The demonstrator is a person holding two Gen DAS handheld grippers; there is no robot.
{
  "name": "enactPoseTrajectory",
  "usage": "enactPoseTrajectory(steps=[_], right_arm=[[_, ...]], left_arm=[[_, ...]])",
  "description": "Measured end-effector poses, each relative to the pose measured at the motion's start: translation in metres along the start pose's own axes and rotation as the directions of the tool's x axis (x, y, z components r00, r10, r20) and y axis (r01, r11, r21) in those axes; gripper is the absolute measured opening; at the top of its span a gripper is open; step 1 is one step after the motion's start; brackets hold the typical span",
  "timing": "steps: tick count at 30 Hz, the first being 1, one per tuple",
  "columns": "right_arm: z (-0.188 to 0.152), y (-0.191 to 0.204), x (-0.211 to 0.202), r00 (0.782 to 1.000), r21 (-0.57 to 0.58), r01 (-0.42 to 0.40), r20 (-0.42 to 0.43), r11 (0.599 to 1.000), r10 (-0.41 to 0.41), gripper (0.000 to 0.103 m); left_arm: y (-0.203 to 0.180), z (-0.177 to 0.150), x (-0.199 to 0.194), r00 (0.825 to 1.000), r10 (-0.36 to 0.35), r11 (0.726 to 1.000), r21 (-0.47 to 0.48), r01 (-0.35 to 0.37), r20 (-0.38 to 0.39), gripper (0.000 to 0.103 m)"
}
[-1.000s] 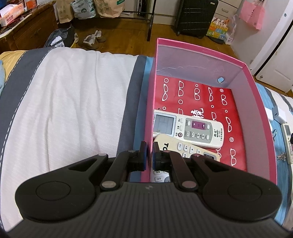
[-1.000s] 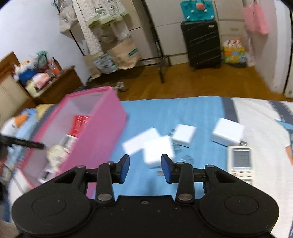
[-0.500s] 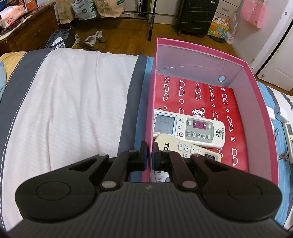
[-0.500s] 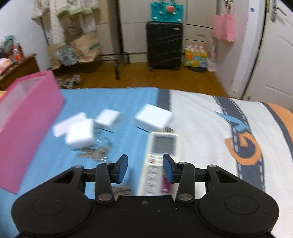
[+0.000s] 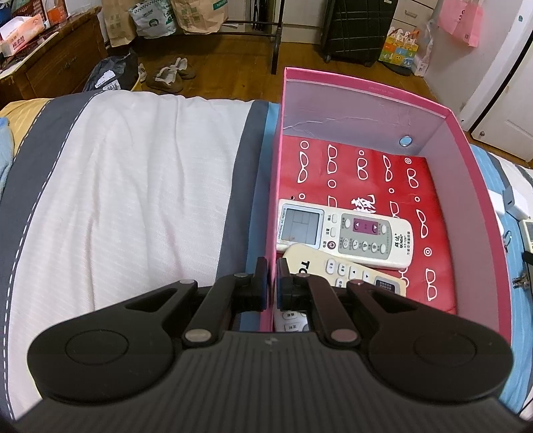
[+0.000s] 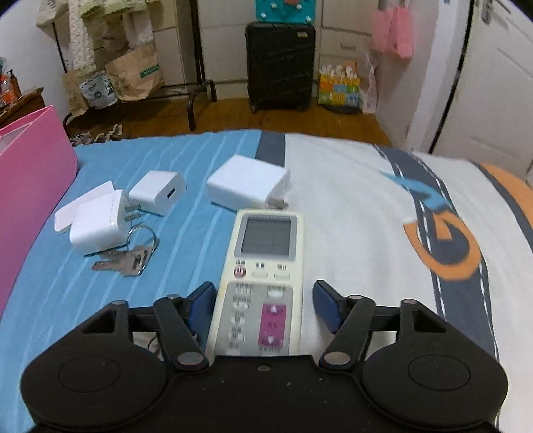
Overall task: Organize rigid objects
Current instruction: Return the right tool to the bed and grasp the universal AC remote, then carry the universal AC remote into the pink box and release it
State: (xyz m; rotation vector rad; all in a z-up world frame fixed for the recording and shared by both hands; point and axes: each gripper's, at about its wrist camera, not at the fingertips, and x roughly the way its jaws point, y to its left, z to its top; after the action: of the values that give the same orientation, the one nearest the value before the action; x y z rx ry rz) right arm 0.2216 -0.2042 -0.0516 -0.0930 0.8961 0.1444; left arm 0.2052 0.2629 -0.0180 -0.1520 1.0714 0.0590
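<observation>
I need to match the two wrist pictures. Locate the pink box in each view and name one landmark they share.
Left wrist view: the pink box fills the centre and right, open, with remotes inside; the left hand-held gripper is shut on its near left wall.
Right wrist view: only a pink side of the box shows at the far left edge.
Shared landmark: the black suitcase on the wooden floor beyond the bed.

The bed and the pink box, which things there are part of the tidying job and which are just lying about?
Part of the job:
pink box
two remotes in the box
remote on the bed
three white chargers
keys

Just lying about:
black suitcase
paper bags
shoes
</observation>
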Motion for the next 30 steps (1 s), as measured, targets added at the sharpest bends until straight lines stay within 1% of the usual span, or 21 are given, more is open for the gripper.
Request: enactPoseTrajectory(steps=[1,2,5,9,11,14,17,22,26,28,30], right_arm=[[0.002,0.001,0.001,1.0,-0.012,0.004,0.004,1.0,-0.004,0.067],[0.005,0.003,0.001,1.0,-0.021,0.002,0.003,1.0,-0.002,0.06],[0.009,0.002,-0.004,1.0,0.001,0.0,0.005,1.0,0.0,0.059],[0.009,-0.002,-0.021,0.998,0.048,0.007,0.055,0.999,-0.01,0.059],[0.011,-0.001,-0.032,0.996,0.042,0.009,0.093,0.999,-0.012,0.059],[0.015,0.001,-0.05,0.99,0.049,-0.012,0.14,0.999,0.006,0.059],[0.019,0.01,-0.065,0.983,0.03,-0.045,0.18,0.999,0.039,0.059],[0.028,0.03,-0.082,0.966,-0.003,-0.104,0.238,0.995,0.102,0.059],[0.035,0.045,-0.101,0.946,-0.04,-0.156,0.282,0.987,0.161,0.059],[0.041,0.051,-0.113,0.932,-0.048,-0.189,0.305,0.981,0.195,0.059],[0.05,0.06,-0.125,0.915,-0.056,-0.244,0.319,0.968,0.249,0.059]], left_arm=[[0.0,0.0,0.0,1.0,0.001,1.0,0.001,-0.001,0.0,0.004],[0.0,0.0,0.0,1.0,0.001,1.0,0.001,-0.001,0.0,0.004],[0.0,0.0,0.0,1.0,0.0,1.0,0.003,0.0,-0.001,0.004],[0.0,0.001,0.001,1.0,0.001,1.0,-0.001,-0.001,0.004,0.004],[-0.001,0.0,0.002,1.0,0.006,1.0,0.001,-0.006,0.003,0.004],[-0.002,-0.001,0.004,1.0,0.02,1.0,0.01,-0.02,-0.001,0.003],[-0.005,-0.001,0.004,1.0,0.031,0.999,0.024,-0.031,0.002,0.002],[-0.005,-0.001,0.0,1.0,0.029,0.999,0.022,-0.03,0.007,0.002],[-0.005,-0.001,0.0,0.999,0.031,0.999,0.026,-0.032,0.011,0.002],[-0.004,0.0,0.001,1.0,0.029,0.999,0.022,-0.029,0.004,0.002],[-0.003,0.002,0.0,1.0,0.026,1.0,0.017,-0.026,0.004,0.002]])
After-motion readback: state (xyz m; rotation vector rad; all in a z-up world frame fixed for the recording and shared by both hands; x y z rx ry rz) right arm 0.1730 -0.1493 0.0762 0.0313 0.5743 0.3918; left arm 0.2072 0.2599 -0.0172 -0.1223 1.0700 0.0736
